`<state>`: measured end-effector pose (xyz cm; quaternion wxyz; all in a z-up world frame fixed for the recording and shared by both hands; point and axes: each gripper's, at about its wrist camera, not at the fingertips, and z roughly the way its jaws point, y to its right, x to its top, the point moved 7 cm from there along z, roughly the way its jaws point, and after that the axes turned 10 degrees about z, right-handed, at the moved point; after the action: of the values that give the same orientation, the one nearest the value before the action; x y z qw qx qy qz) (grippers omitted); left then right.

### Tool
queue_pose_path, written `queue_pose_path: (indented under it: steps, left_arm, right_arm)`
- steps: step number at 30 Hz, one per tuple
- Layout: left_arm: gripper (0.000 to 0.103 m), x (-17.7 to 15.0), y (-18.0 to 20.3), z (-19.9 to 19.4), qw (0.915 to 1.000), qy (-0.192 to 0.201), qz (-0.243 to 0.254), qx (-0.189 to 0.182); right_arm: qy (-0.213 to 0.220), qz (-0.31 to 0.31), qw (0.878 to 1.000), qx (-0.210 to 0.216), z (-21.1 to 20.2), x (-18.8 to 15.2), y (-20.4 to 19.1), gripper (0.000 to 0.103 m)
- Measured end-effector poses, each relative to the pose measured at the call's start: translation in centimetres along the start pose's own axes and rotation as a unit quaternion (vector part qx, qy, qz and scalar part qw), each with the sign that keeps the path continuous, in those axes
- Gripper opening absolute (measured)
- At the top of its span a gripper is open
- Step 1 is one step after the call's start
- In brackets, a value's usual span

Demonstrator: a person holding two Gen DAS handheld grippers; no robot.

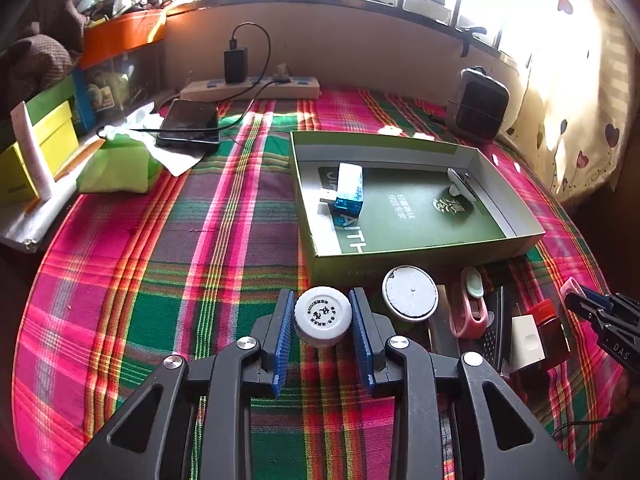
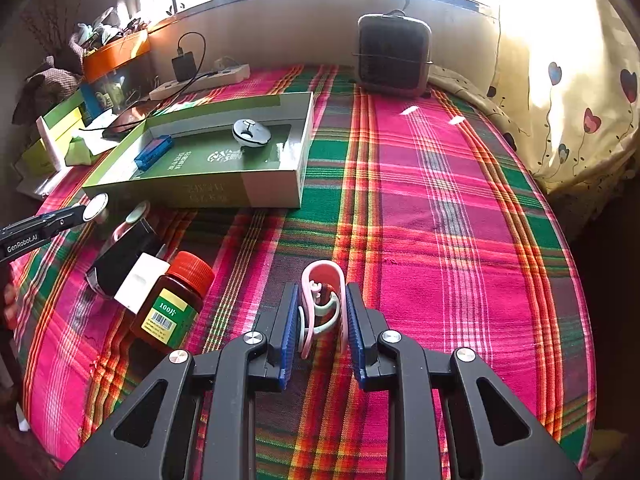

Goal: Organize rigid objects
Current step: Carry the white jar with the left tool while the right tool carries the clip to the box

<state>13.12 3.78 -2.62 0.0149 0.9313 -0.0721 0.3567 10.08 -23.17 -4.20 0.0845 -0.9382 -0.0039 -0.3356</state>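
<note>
My left gripper (image 1: 323, 316) is shut on a small white-capped bottle (image 1: 323, 314), just in front of the green open box (image 1: 424, 256). The box holds a blue case (image 1: 350, 196) and a white round item (image 1: 460, 184). My right gripper (image 2: 322, 316) is shut on a pink clip (image 2: 322, 300) low over the plaid cloth. A brown bottle with a red cap (image 2: 172, 308), a black-and-white block (image 2: 128, 268), another pink clip (image 1: 470, 304) and a round white disc (image 1: 410, 293) lie near the box front. The left gripper also shows in the right wrist view (image 2: 86, 210).
A phone (image 1: 190, 124), power strip (image 1: 252, 88) with charger, green tissue pack (image 1: 116, 168) and stacked boxes (image 1: 40, 140) sit at back left. A small dark heater (image 2: 394, 54) stands at the back. A heart-print cloth (image 2: 580, 120) bounds the right side.
</note>
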Motion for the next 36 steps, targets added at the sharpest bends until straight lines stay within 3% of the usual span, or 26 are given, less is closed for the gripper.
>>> queue_pose_path:
  steps: [22,36]
  left_arm:
    - [0.027,5.5,1.7,-1.6,0.9978,0.037,0.028,-0.048]
    - [0.027,8.7,3.2,2.1,0.9957,0.023,0.043,-0.079]
  right_arm:
    - [0.044,-0.036,0.998,0.031,-2.0,6.7,-2.1,0.024]
    - [0.026,-0.041,0.998,0.051,2.3,11.8,-3.7,0.024]
